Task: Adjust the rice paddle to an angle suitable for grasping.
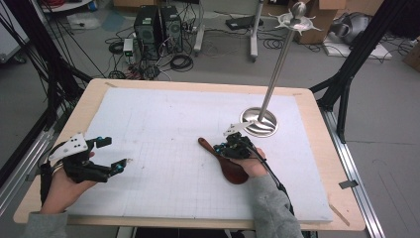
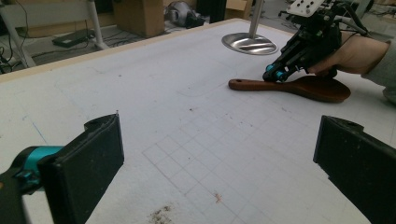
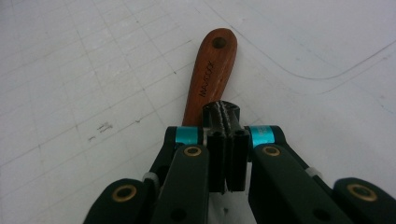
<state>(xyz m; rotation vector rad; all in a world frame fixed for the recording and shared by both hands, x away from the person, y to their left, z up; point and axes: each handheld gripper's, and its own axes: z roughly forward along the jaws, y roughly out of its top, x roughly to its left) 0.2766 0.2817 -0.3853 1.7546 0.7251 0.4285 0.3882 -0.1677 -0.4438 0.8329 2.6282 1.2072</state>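
A dark wooden spoon lies flat on the white gridded mat, its handle pointing away to the left. My right gripper is shut, pads pressed together with nothing between them, and its tips rest over the spoon's handle. The right gripper view shows the closed right gripper on top of the handle. In the left gripper view the spoon lies far off under that gripper. My left gripper is open near the mat's left edge, and the left gripper holds nothing.
A metal stand with a round base and a tall tilted pole topped by hooks sits just beyond the right hand. The mat covers a wooden table. Cables and computer towers lie on the floor behind.
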